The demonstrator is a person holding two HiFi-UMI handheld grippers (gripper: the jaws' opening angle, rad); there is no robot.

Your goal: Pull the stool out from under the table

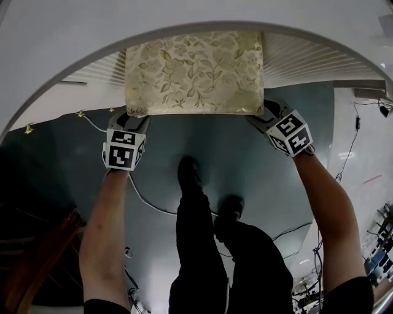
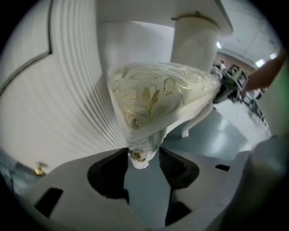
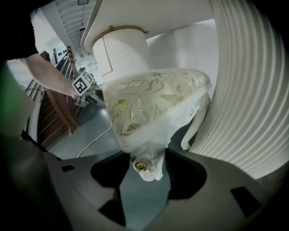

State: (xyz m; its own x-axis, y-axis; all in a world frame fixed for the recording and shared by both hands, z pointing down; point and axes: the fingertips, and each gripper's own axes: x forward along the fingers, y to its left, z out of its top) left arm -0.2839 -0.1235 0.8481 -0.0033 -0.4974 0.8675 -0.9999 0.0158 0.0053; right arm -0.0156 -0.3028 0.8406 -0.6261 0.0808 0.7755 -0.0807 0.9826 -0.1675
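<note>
The stool [image 1: 194, 73], with a cream cushion patterned in gold leaves, stands half under the round white table [image 1: 184, 18]. My left gripper [image 1: 128, 116] is at its near left corner and my right gripper [image 1: 265, 116] at its near right corner. In the left gripper view the left gripper [image 2: 142, 158] has its pads pressed on the stool's [image 2: 158, 97] carved corner. In the right gripper view the stool's [image 3: 153, 101] corner sits between the jaws of the right gripper [image 3: 146, 167], which stand a little off it.
The table's ribbed white pedestal [image 3: 122, 49] rises just behind the stool. A person's dark trouser legs and shoes [image 1: 196, 221] stand on the blue-grey floor below it. A white cable [image 1: 147, 202] runs across the floor. Dark wooden furniture [image 1: 37, 257] is at the lower left.
</note>
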